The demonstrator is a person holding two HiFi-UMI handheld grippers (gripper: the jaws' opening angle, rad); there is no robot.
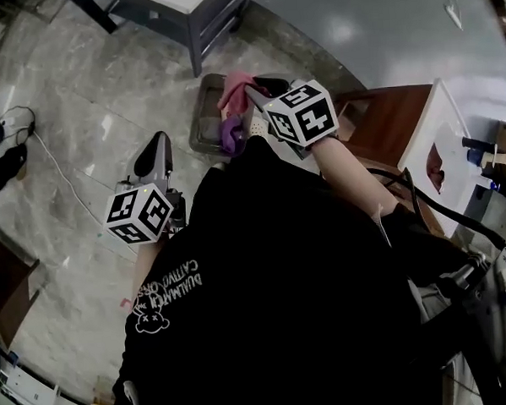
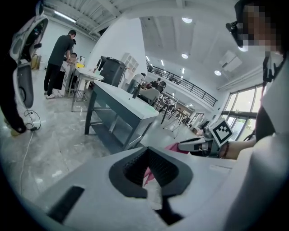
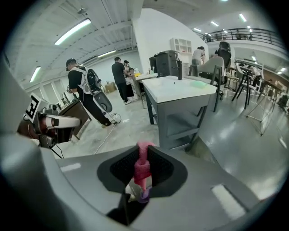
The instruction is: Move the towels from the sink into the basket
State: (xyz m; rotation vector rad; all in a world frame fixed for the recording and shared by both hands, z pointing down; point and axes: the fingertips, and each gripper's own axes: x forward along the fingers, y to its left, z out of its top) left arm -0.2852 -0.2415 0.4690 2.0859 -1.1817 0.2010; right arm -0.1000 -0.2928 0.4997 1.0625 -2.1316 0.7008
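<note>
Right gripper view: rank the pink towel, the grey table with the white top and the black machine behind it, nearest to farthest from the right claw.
1. Pink towel, pinched in the right claw itself.
2. Grey table with the white top, ahead, centre right.
3. Black machine, beyond the table's far end, by the white wall.

Right tongs (image 3: 142, 175) clamped on pink towel (image 3: 143, 152).

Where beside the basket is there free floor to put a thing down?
The marble floor left of the basket is bare as far as the white cable. Crowded at the basket's far side, by the grey table, and over it, where the pink towel hangs.
</note>
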